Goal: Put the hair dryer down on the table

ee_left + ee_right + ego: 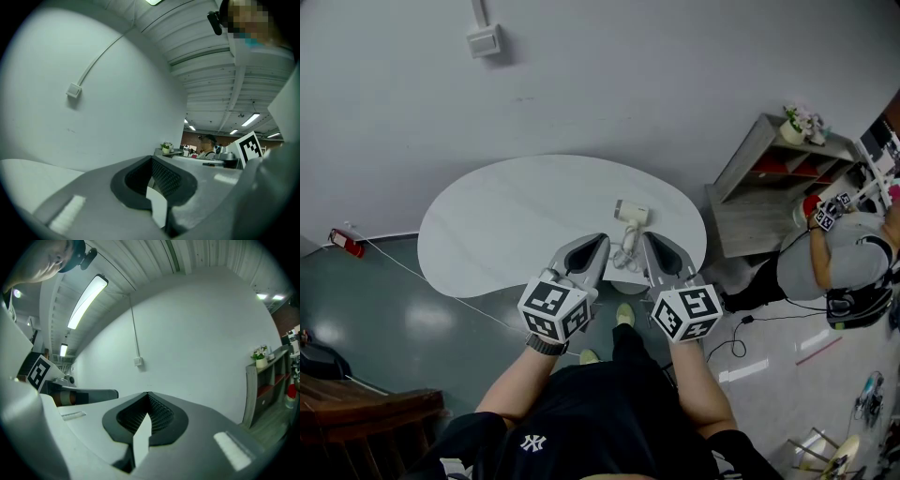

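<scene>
A white hair dryer (630, 214) lies on the white kidney-shaped table (516, 220), near its front edge, with its handle and cord (625, 253) trailing toward me. My left gripper (600, 242) and right gripper (649, 240) are held just in front of it, one on each side of the cord. Both are shut and hold nothing. In the left gripper view the left gripper (152, 161) has its jaws closed to a point and faces the bare wall. The right gripper (147, 397) looks the same in the right gripper view. The dryer is out of both gripper views.
A switch box (484, 40) hangs on the grey wall behind the table. A grey shelf unit (778, 178) with a small plant stands at the right, and another person (834, 267) works beside it. Cables (431, 281) run over the floor. Dark wooden furniture (356, 412) is at the lower left.
</scene>
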Demonstrator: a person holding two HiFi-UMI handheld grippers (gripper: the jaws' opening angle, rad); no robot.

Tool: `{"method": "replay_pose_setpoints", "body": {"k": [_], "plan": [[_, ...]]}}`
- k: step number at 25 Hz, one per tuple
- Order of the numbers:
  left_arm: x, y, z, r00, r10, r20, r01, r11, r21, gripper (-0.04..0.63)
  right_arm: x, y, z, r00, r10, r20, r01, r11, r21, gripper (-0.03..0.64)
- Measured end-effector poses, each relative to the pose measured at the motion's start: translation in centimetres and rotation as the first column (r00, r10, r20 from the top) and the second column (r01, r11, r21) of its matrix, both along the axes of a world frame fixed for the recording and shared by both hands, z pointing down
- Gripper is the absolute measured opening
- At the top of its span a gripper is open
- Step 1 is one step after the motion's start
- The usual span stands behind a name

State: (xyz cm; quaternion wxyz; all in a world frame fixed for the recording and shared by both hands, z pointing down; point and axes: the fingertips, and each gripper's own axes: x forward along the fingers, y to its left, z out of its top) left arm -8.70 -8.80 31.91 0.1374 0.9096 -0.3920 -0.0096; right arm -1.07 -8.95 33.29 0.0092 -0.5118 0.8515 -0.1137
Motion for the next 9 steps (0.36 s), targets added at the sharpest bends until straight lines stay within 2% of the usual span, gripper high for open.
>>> {"method": "replay_pose_setpoints", "body": {"k": [9], "plan": [[0.38, -0.39, 0.85, 1.000, 0.009, 0.000, -0.009, 1.000, -0.015, 0.000, 0.23, -0.40, 0.79, 1.000, 0.006, 0.004, -0.006, 1.000, -0.015, 0.021]]}}
